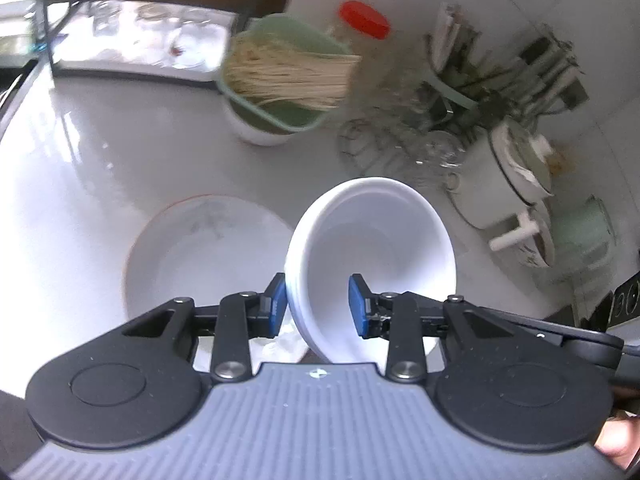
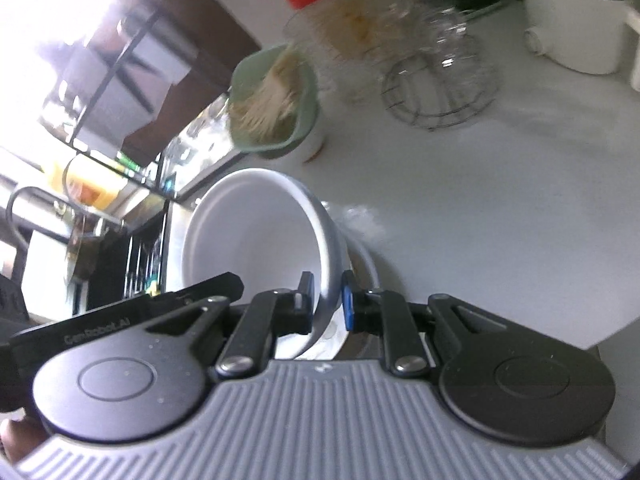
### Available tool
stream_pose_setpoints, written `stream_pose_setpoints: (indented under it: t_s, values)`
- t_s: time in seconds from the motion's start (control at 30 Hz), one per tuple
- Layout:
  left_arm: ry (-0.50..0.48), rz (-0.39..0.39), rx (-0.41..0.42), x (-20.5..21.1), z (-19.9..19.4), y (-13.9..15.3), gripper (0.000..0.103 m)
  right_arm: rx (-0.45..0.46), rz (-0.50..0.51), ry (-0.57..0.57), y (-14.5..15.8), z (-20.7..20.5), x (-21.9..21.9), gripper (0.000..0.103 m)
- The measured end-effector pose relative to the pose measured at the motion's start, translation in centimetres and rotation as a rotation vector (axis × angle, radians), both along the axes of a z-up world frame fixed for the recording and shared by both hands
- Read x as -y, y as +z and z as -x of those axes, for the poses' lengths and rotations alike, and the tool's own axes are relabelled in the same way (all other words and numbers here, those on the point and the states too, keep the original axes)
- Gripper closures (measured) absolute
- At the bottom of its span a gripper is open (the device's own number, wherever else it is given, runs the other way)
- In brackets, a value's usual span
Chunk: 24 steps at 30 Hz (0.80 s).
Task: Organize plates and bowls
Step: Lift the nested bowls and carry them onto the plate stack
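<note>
Holding two bowls clear of the glossy white desk [image 1: 72, 152], one in each tool.

Left tool [image 1: 318, 304]: your blue pads are clamped on the rim of a small white round bowl [image 1: 372, 248], one pad outside the wall, one inside. Bowl tilted, mouth facing the camera, rim running up toward 12 o'clock. Behind it at 9 o'clock, a wide white plate with a thin orange edge [image 1: 192, 248] lies flat on the desk.

Right tool [image 2: 327, 300]: pads nearly together, pinching the thin wall of a larger white bowl with a grey outer side [image 2: 256, 232]. Bowl tipped toward 10 o'clock, mouth facing the camera. Under its lower edge, a curved rim of another white dish [image 2: 370, 264] shows at 3 o'clock; can't tell whether they touch.

Background, left wrist view, blurred:
- pale green holder stuffed with tan sticks [image 1: 280, 76] at 12 o'clock
- clear jar with a red lid [image 1: 364, 20] just beside it, toward 1 o'clock
- wire rack of upturned glasses [image 1: 396, 148] at 1 o'clock
- white lidded pots [image 1: 508, 176] at 3 o'clock

Your fingers [image 1: 618, 440] show at the left view's lower right edge.
</note>
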<state>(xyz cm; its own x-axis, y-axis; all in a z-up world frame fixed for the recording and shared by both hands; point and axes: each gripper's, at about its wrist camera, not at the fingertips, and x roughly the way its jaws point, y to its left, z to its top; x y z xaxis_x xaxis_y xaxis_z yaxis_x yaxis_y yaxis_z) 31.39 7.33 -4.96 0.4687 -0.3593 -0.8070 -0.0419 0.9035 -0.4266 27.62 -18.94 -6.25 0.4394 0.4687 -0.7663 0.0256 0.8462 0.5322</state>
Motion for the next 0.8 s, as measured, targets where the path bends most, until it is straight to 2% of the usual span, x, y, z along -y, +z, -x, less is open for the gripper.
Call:
stream_pose_setpoints:
  t_s: [0.27, 0.63, 0.8]
  values:
    - [0.083, -0.012, -0.06, -2.7, 0.7, -2.8, 0.066, -0.067, 0.028, 0.114, -2.7, -1.1, -3.6, 0.086]
    - [0.135, -0.027, -0.108, -4.0, 0.4, -7.1, 0.065, -0.095, 0.067, 0.194, -6.0, -3.2, -5.9, 0.086]
    - [0.148, -0.018, -0.113, -4.8, -0.4, -8.3, 0.065, -0.08, 0.105, 0.227, -7.0, -3.6, -7.0, 0.086]
